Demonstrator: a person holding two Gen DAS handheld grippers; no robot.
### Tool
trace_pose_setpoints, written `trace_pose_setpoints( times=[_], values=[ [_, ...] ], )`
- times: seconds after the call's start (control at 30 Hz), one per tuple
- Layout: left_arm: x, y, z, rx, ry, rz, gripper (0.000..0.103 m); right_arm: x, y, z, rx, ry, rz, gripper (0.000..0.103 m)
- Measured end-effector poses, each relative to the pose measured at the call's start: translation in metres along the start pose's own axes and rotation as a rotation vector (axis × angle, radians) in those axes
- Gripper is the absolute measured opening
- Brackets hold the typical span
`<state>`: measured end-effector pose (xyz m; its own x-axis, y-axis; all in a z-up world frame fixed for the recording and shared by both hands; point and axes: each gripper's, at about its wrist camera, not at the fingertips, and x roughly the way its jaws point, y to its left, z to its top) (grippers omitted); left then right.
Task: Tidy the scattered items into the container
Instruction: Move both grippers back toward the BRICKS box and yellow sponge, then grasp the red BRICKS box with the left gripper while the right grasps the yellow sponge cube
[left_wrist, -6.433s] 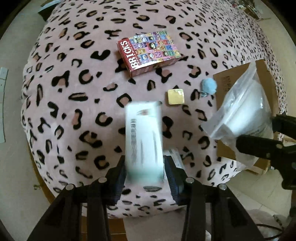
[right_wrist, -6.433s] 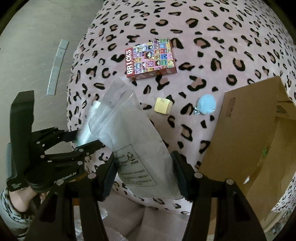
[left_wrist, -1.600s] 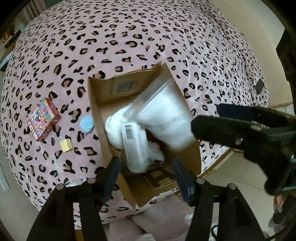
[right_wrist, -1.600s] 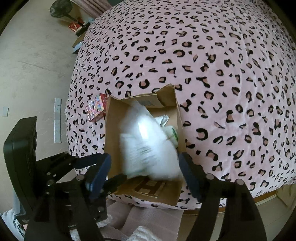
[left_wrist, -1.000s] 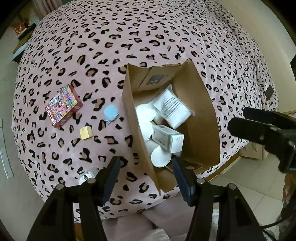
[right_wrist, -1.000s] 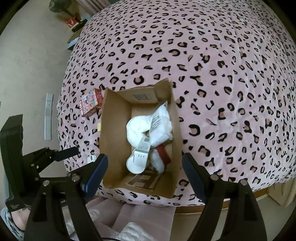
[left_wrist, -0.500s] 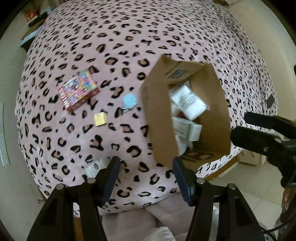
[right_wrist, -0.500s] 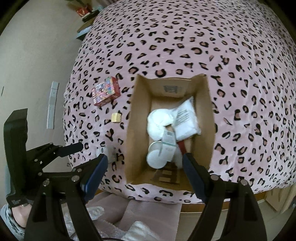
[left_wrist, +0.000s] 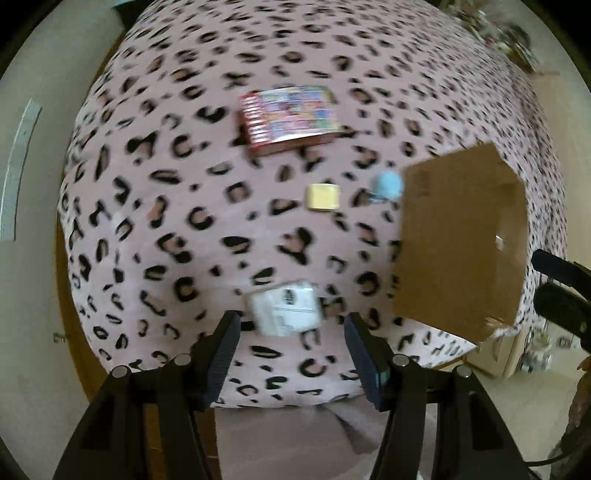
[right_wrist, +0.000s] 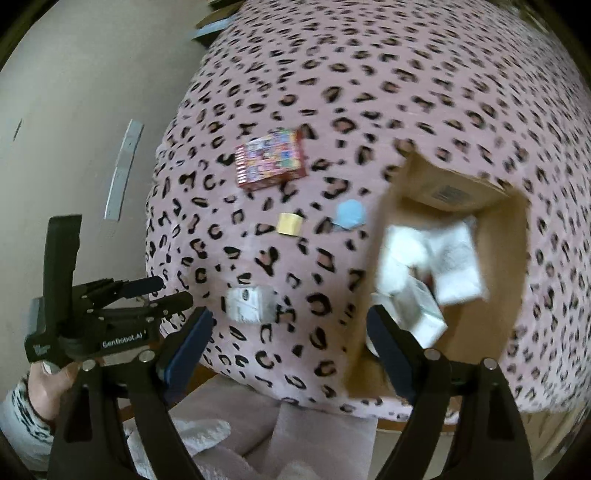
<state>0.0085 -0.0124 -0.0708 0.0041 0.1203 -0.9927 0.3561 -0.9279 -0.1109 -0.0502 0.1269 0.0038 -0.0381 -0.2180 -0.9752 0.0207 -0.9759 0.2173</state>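
Note:
My left gripper points down, open and empty, over the near edge of the leopard-print bed. A small white packet lies just ahead of its fingertips. Farther off lie a red bricks box, a yellow block and a blue pompom. At the right stands the cardboard box. My right gripper has its jaws opening with nothing between them. Its view shows white packets inside the cardboard box, the white packet, the bricks box and the left gripper.
The bed drops off to beige floor on the left, where a grey strip lies. A hand in a leopard-print sleeve holds the left gripper. Pale fluffy fabric sits below the bed's near edge. The right gripper shows at the left view's right edge.
Both grippers have swung left, away from above the cardboard box toward the loose items. The white packet now lies just ahead of the left fingers. The right jaws stand wider.

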Motion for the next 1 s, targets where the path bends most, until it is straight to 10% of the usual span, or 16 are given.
trace_pose_setpoints(
  times=[0.23, 0.57, 0.8, 1.0],
  values=[
    [0.009, 0.051, 0.036, 0.013, -0.025, 0.012, 0.060, 0.083, 0.043, 0.041, -0.125, 0.011, -0.072, 0.090],
    [0.041, 0.046, 0.123, 0.294, -0.022, 0.029, 0.060, 0.220, -0.005, 0.085, 0.151, 0.094, -0.095, 0.087],
    [0.076, -0.006, 0.165, 0.610, 0.038, 0.025, 0.060, 0.253, -0.019, 0.081, 0.193, 0.107, -0.196, 0.059],
    [0.111, -0.044, 0.177, 0.862, 0.082, 0.135, 0.060, 0.238, -0.042, 0.060, 0.287, 0.082, -0.120, 0.038]
  ],
)
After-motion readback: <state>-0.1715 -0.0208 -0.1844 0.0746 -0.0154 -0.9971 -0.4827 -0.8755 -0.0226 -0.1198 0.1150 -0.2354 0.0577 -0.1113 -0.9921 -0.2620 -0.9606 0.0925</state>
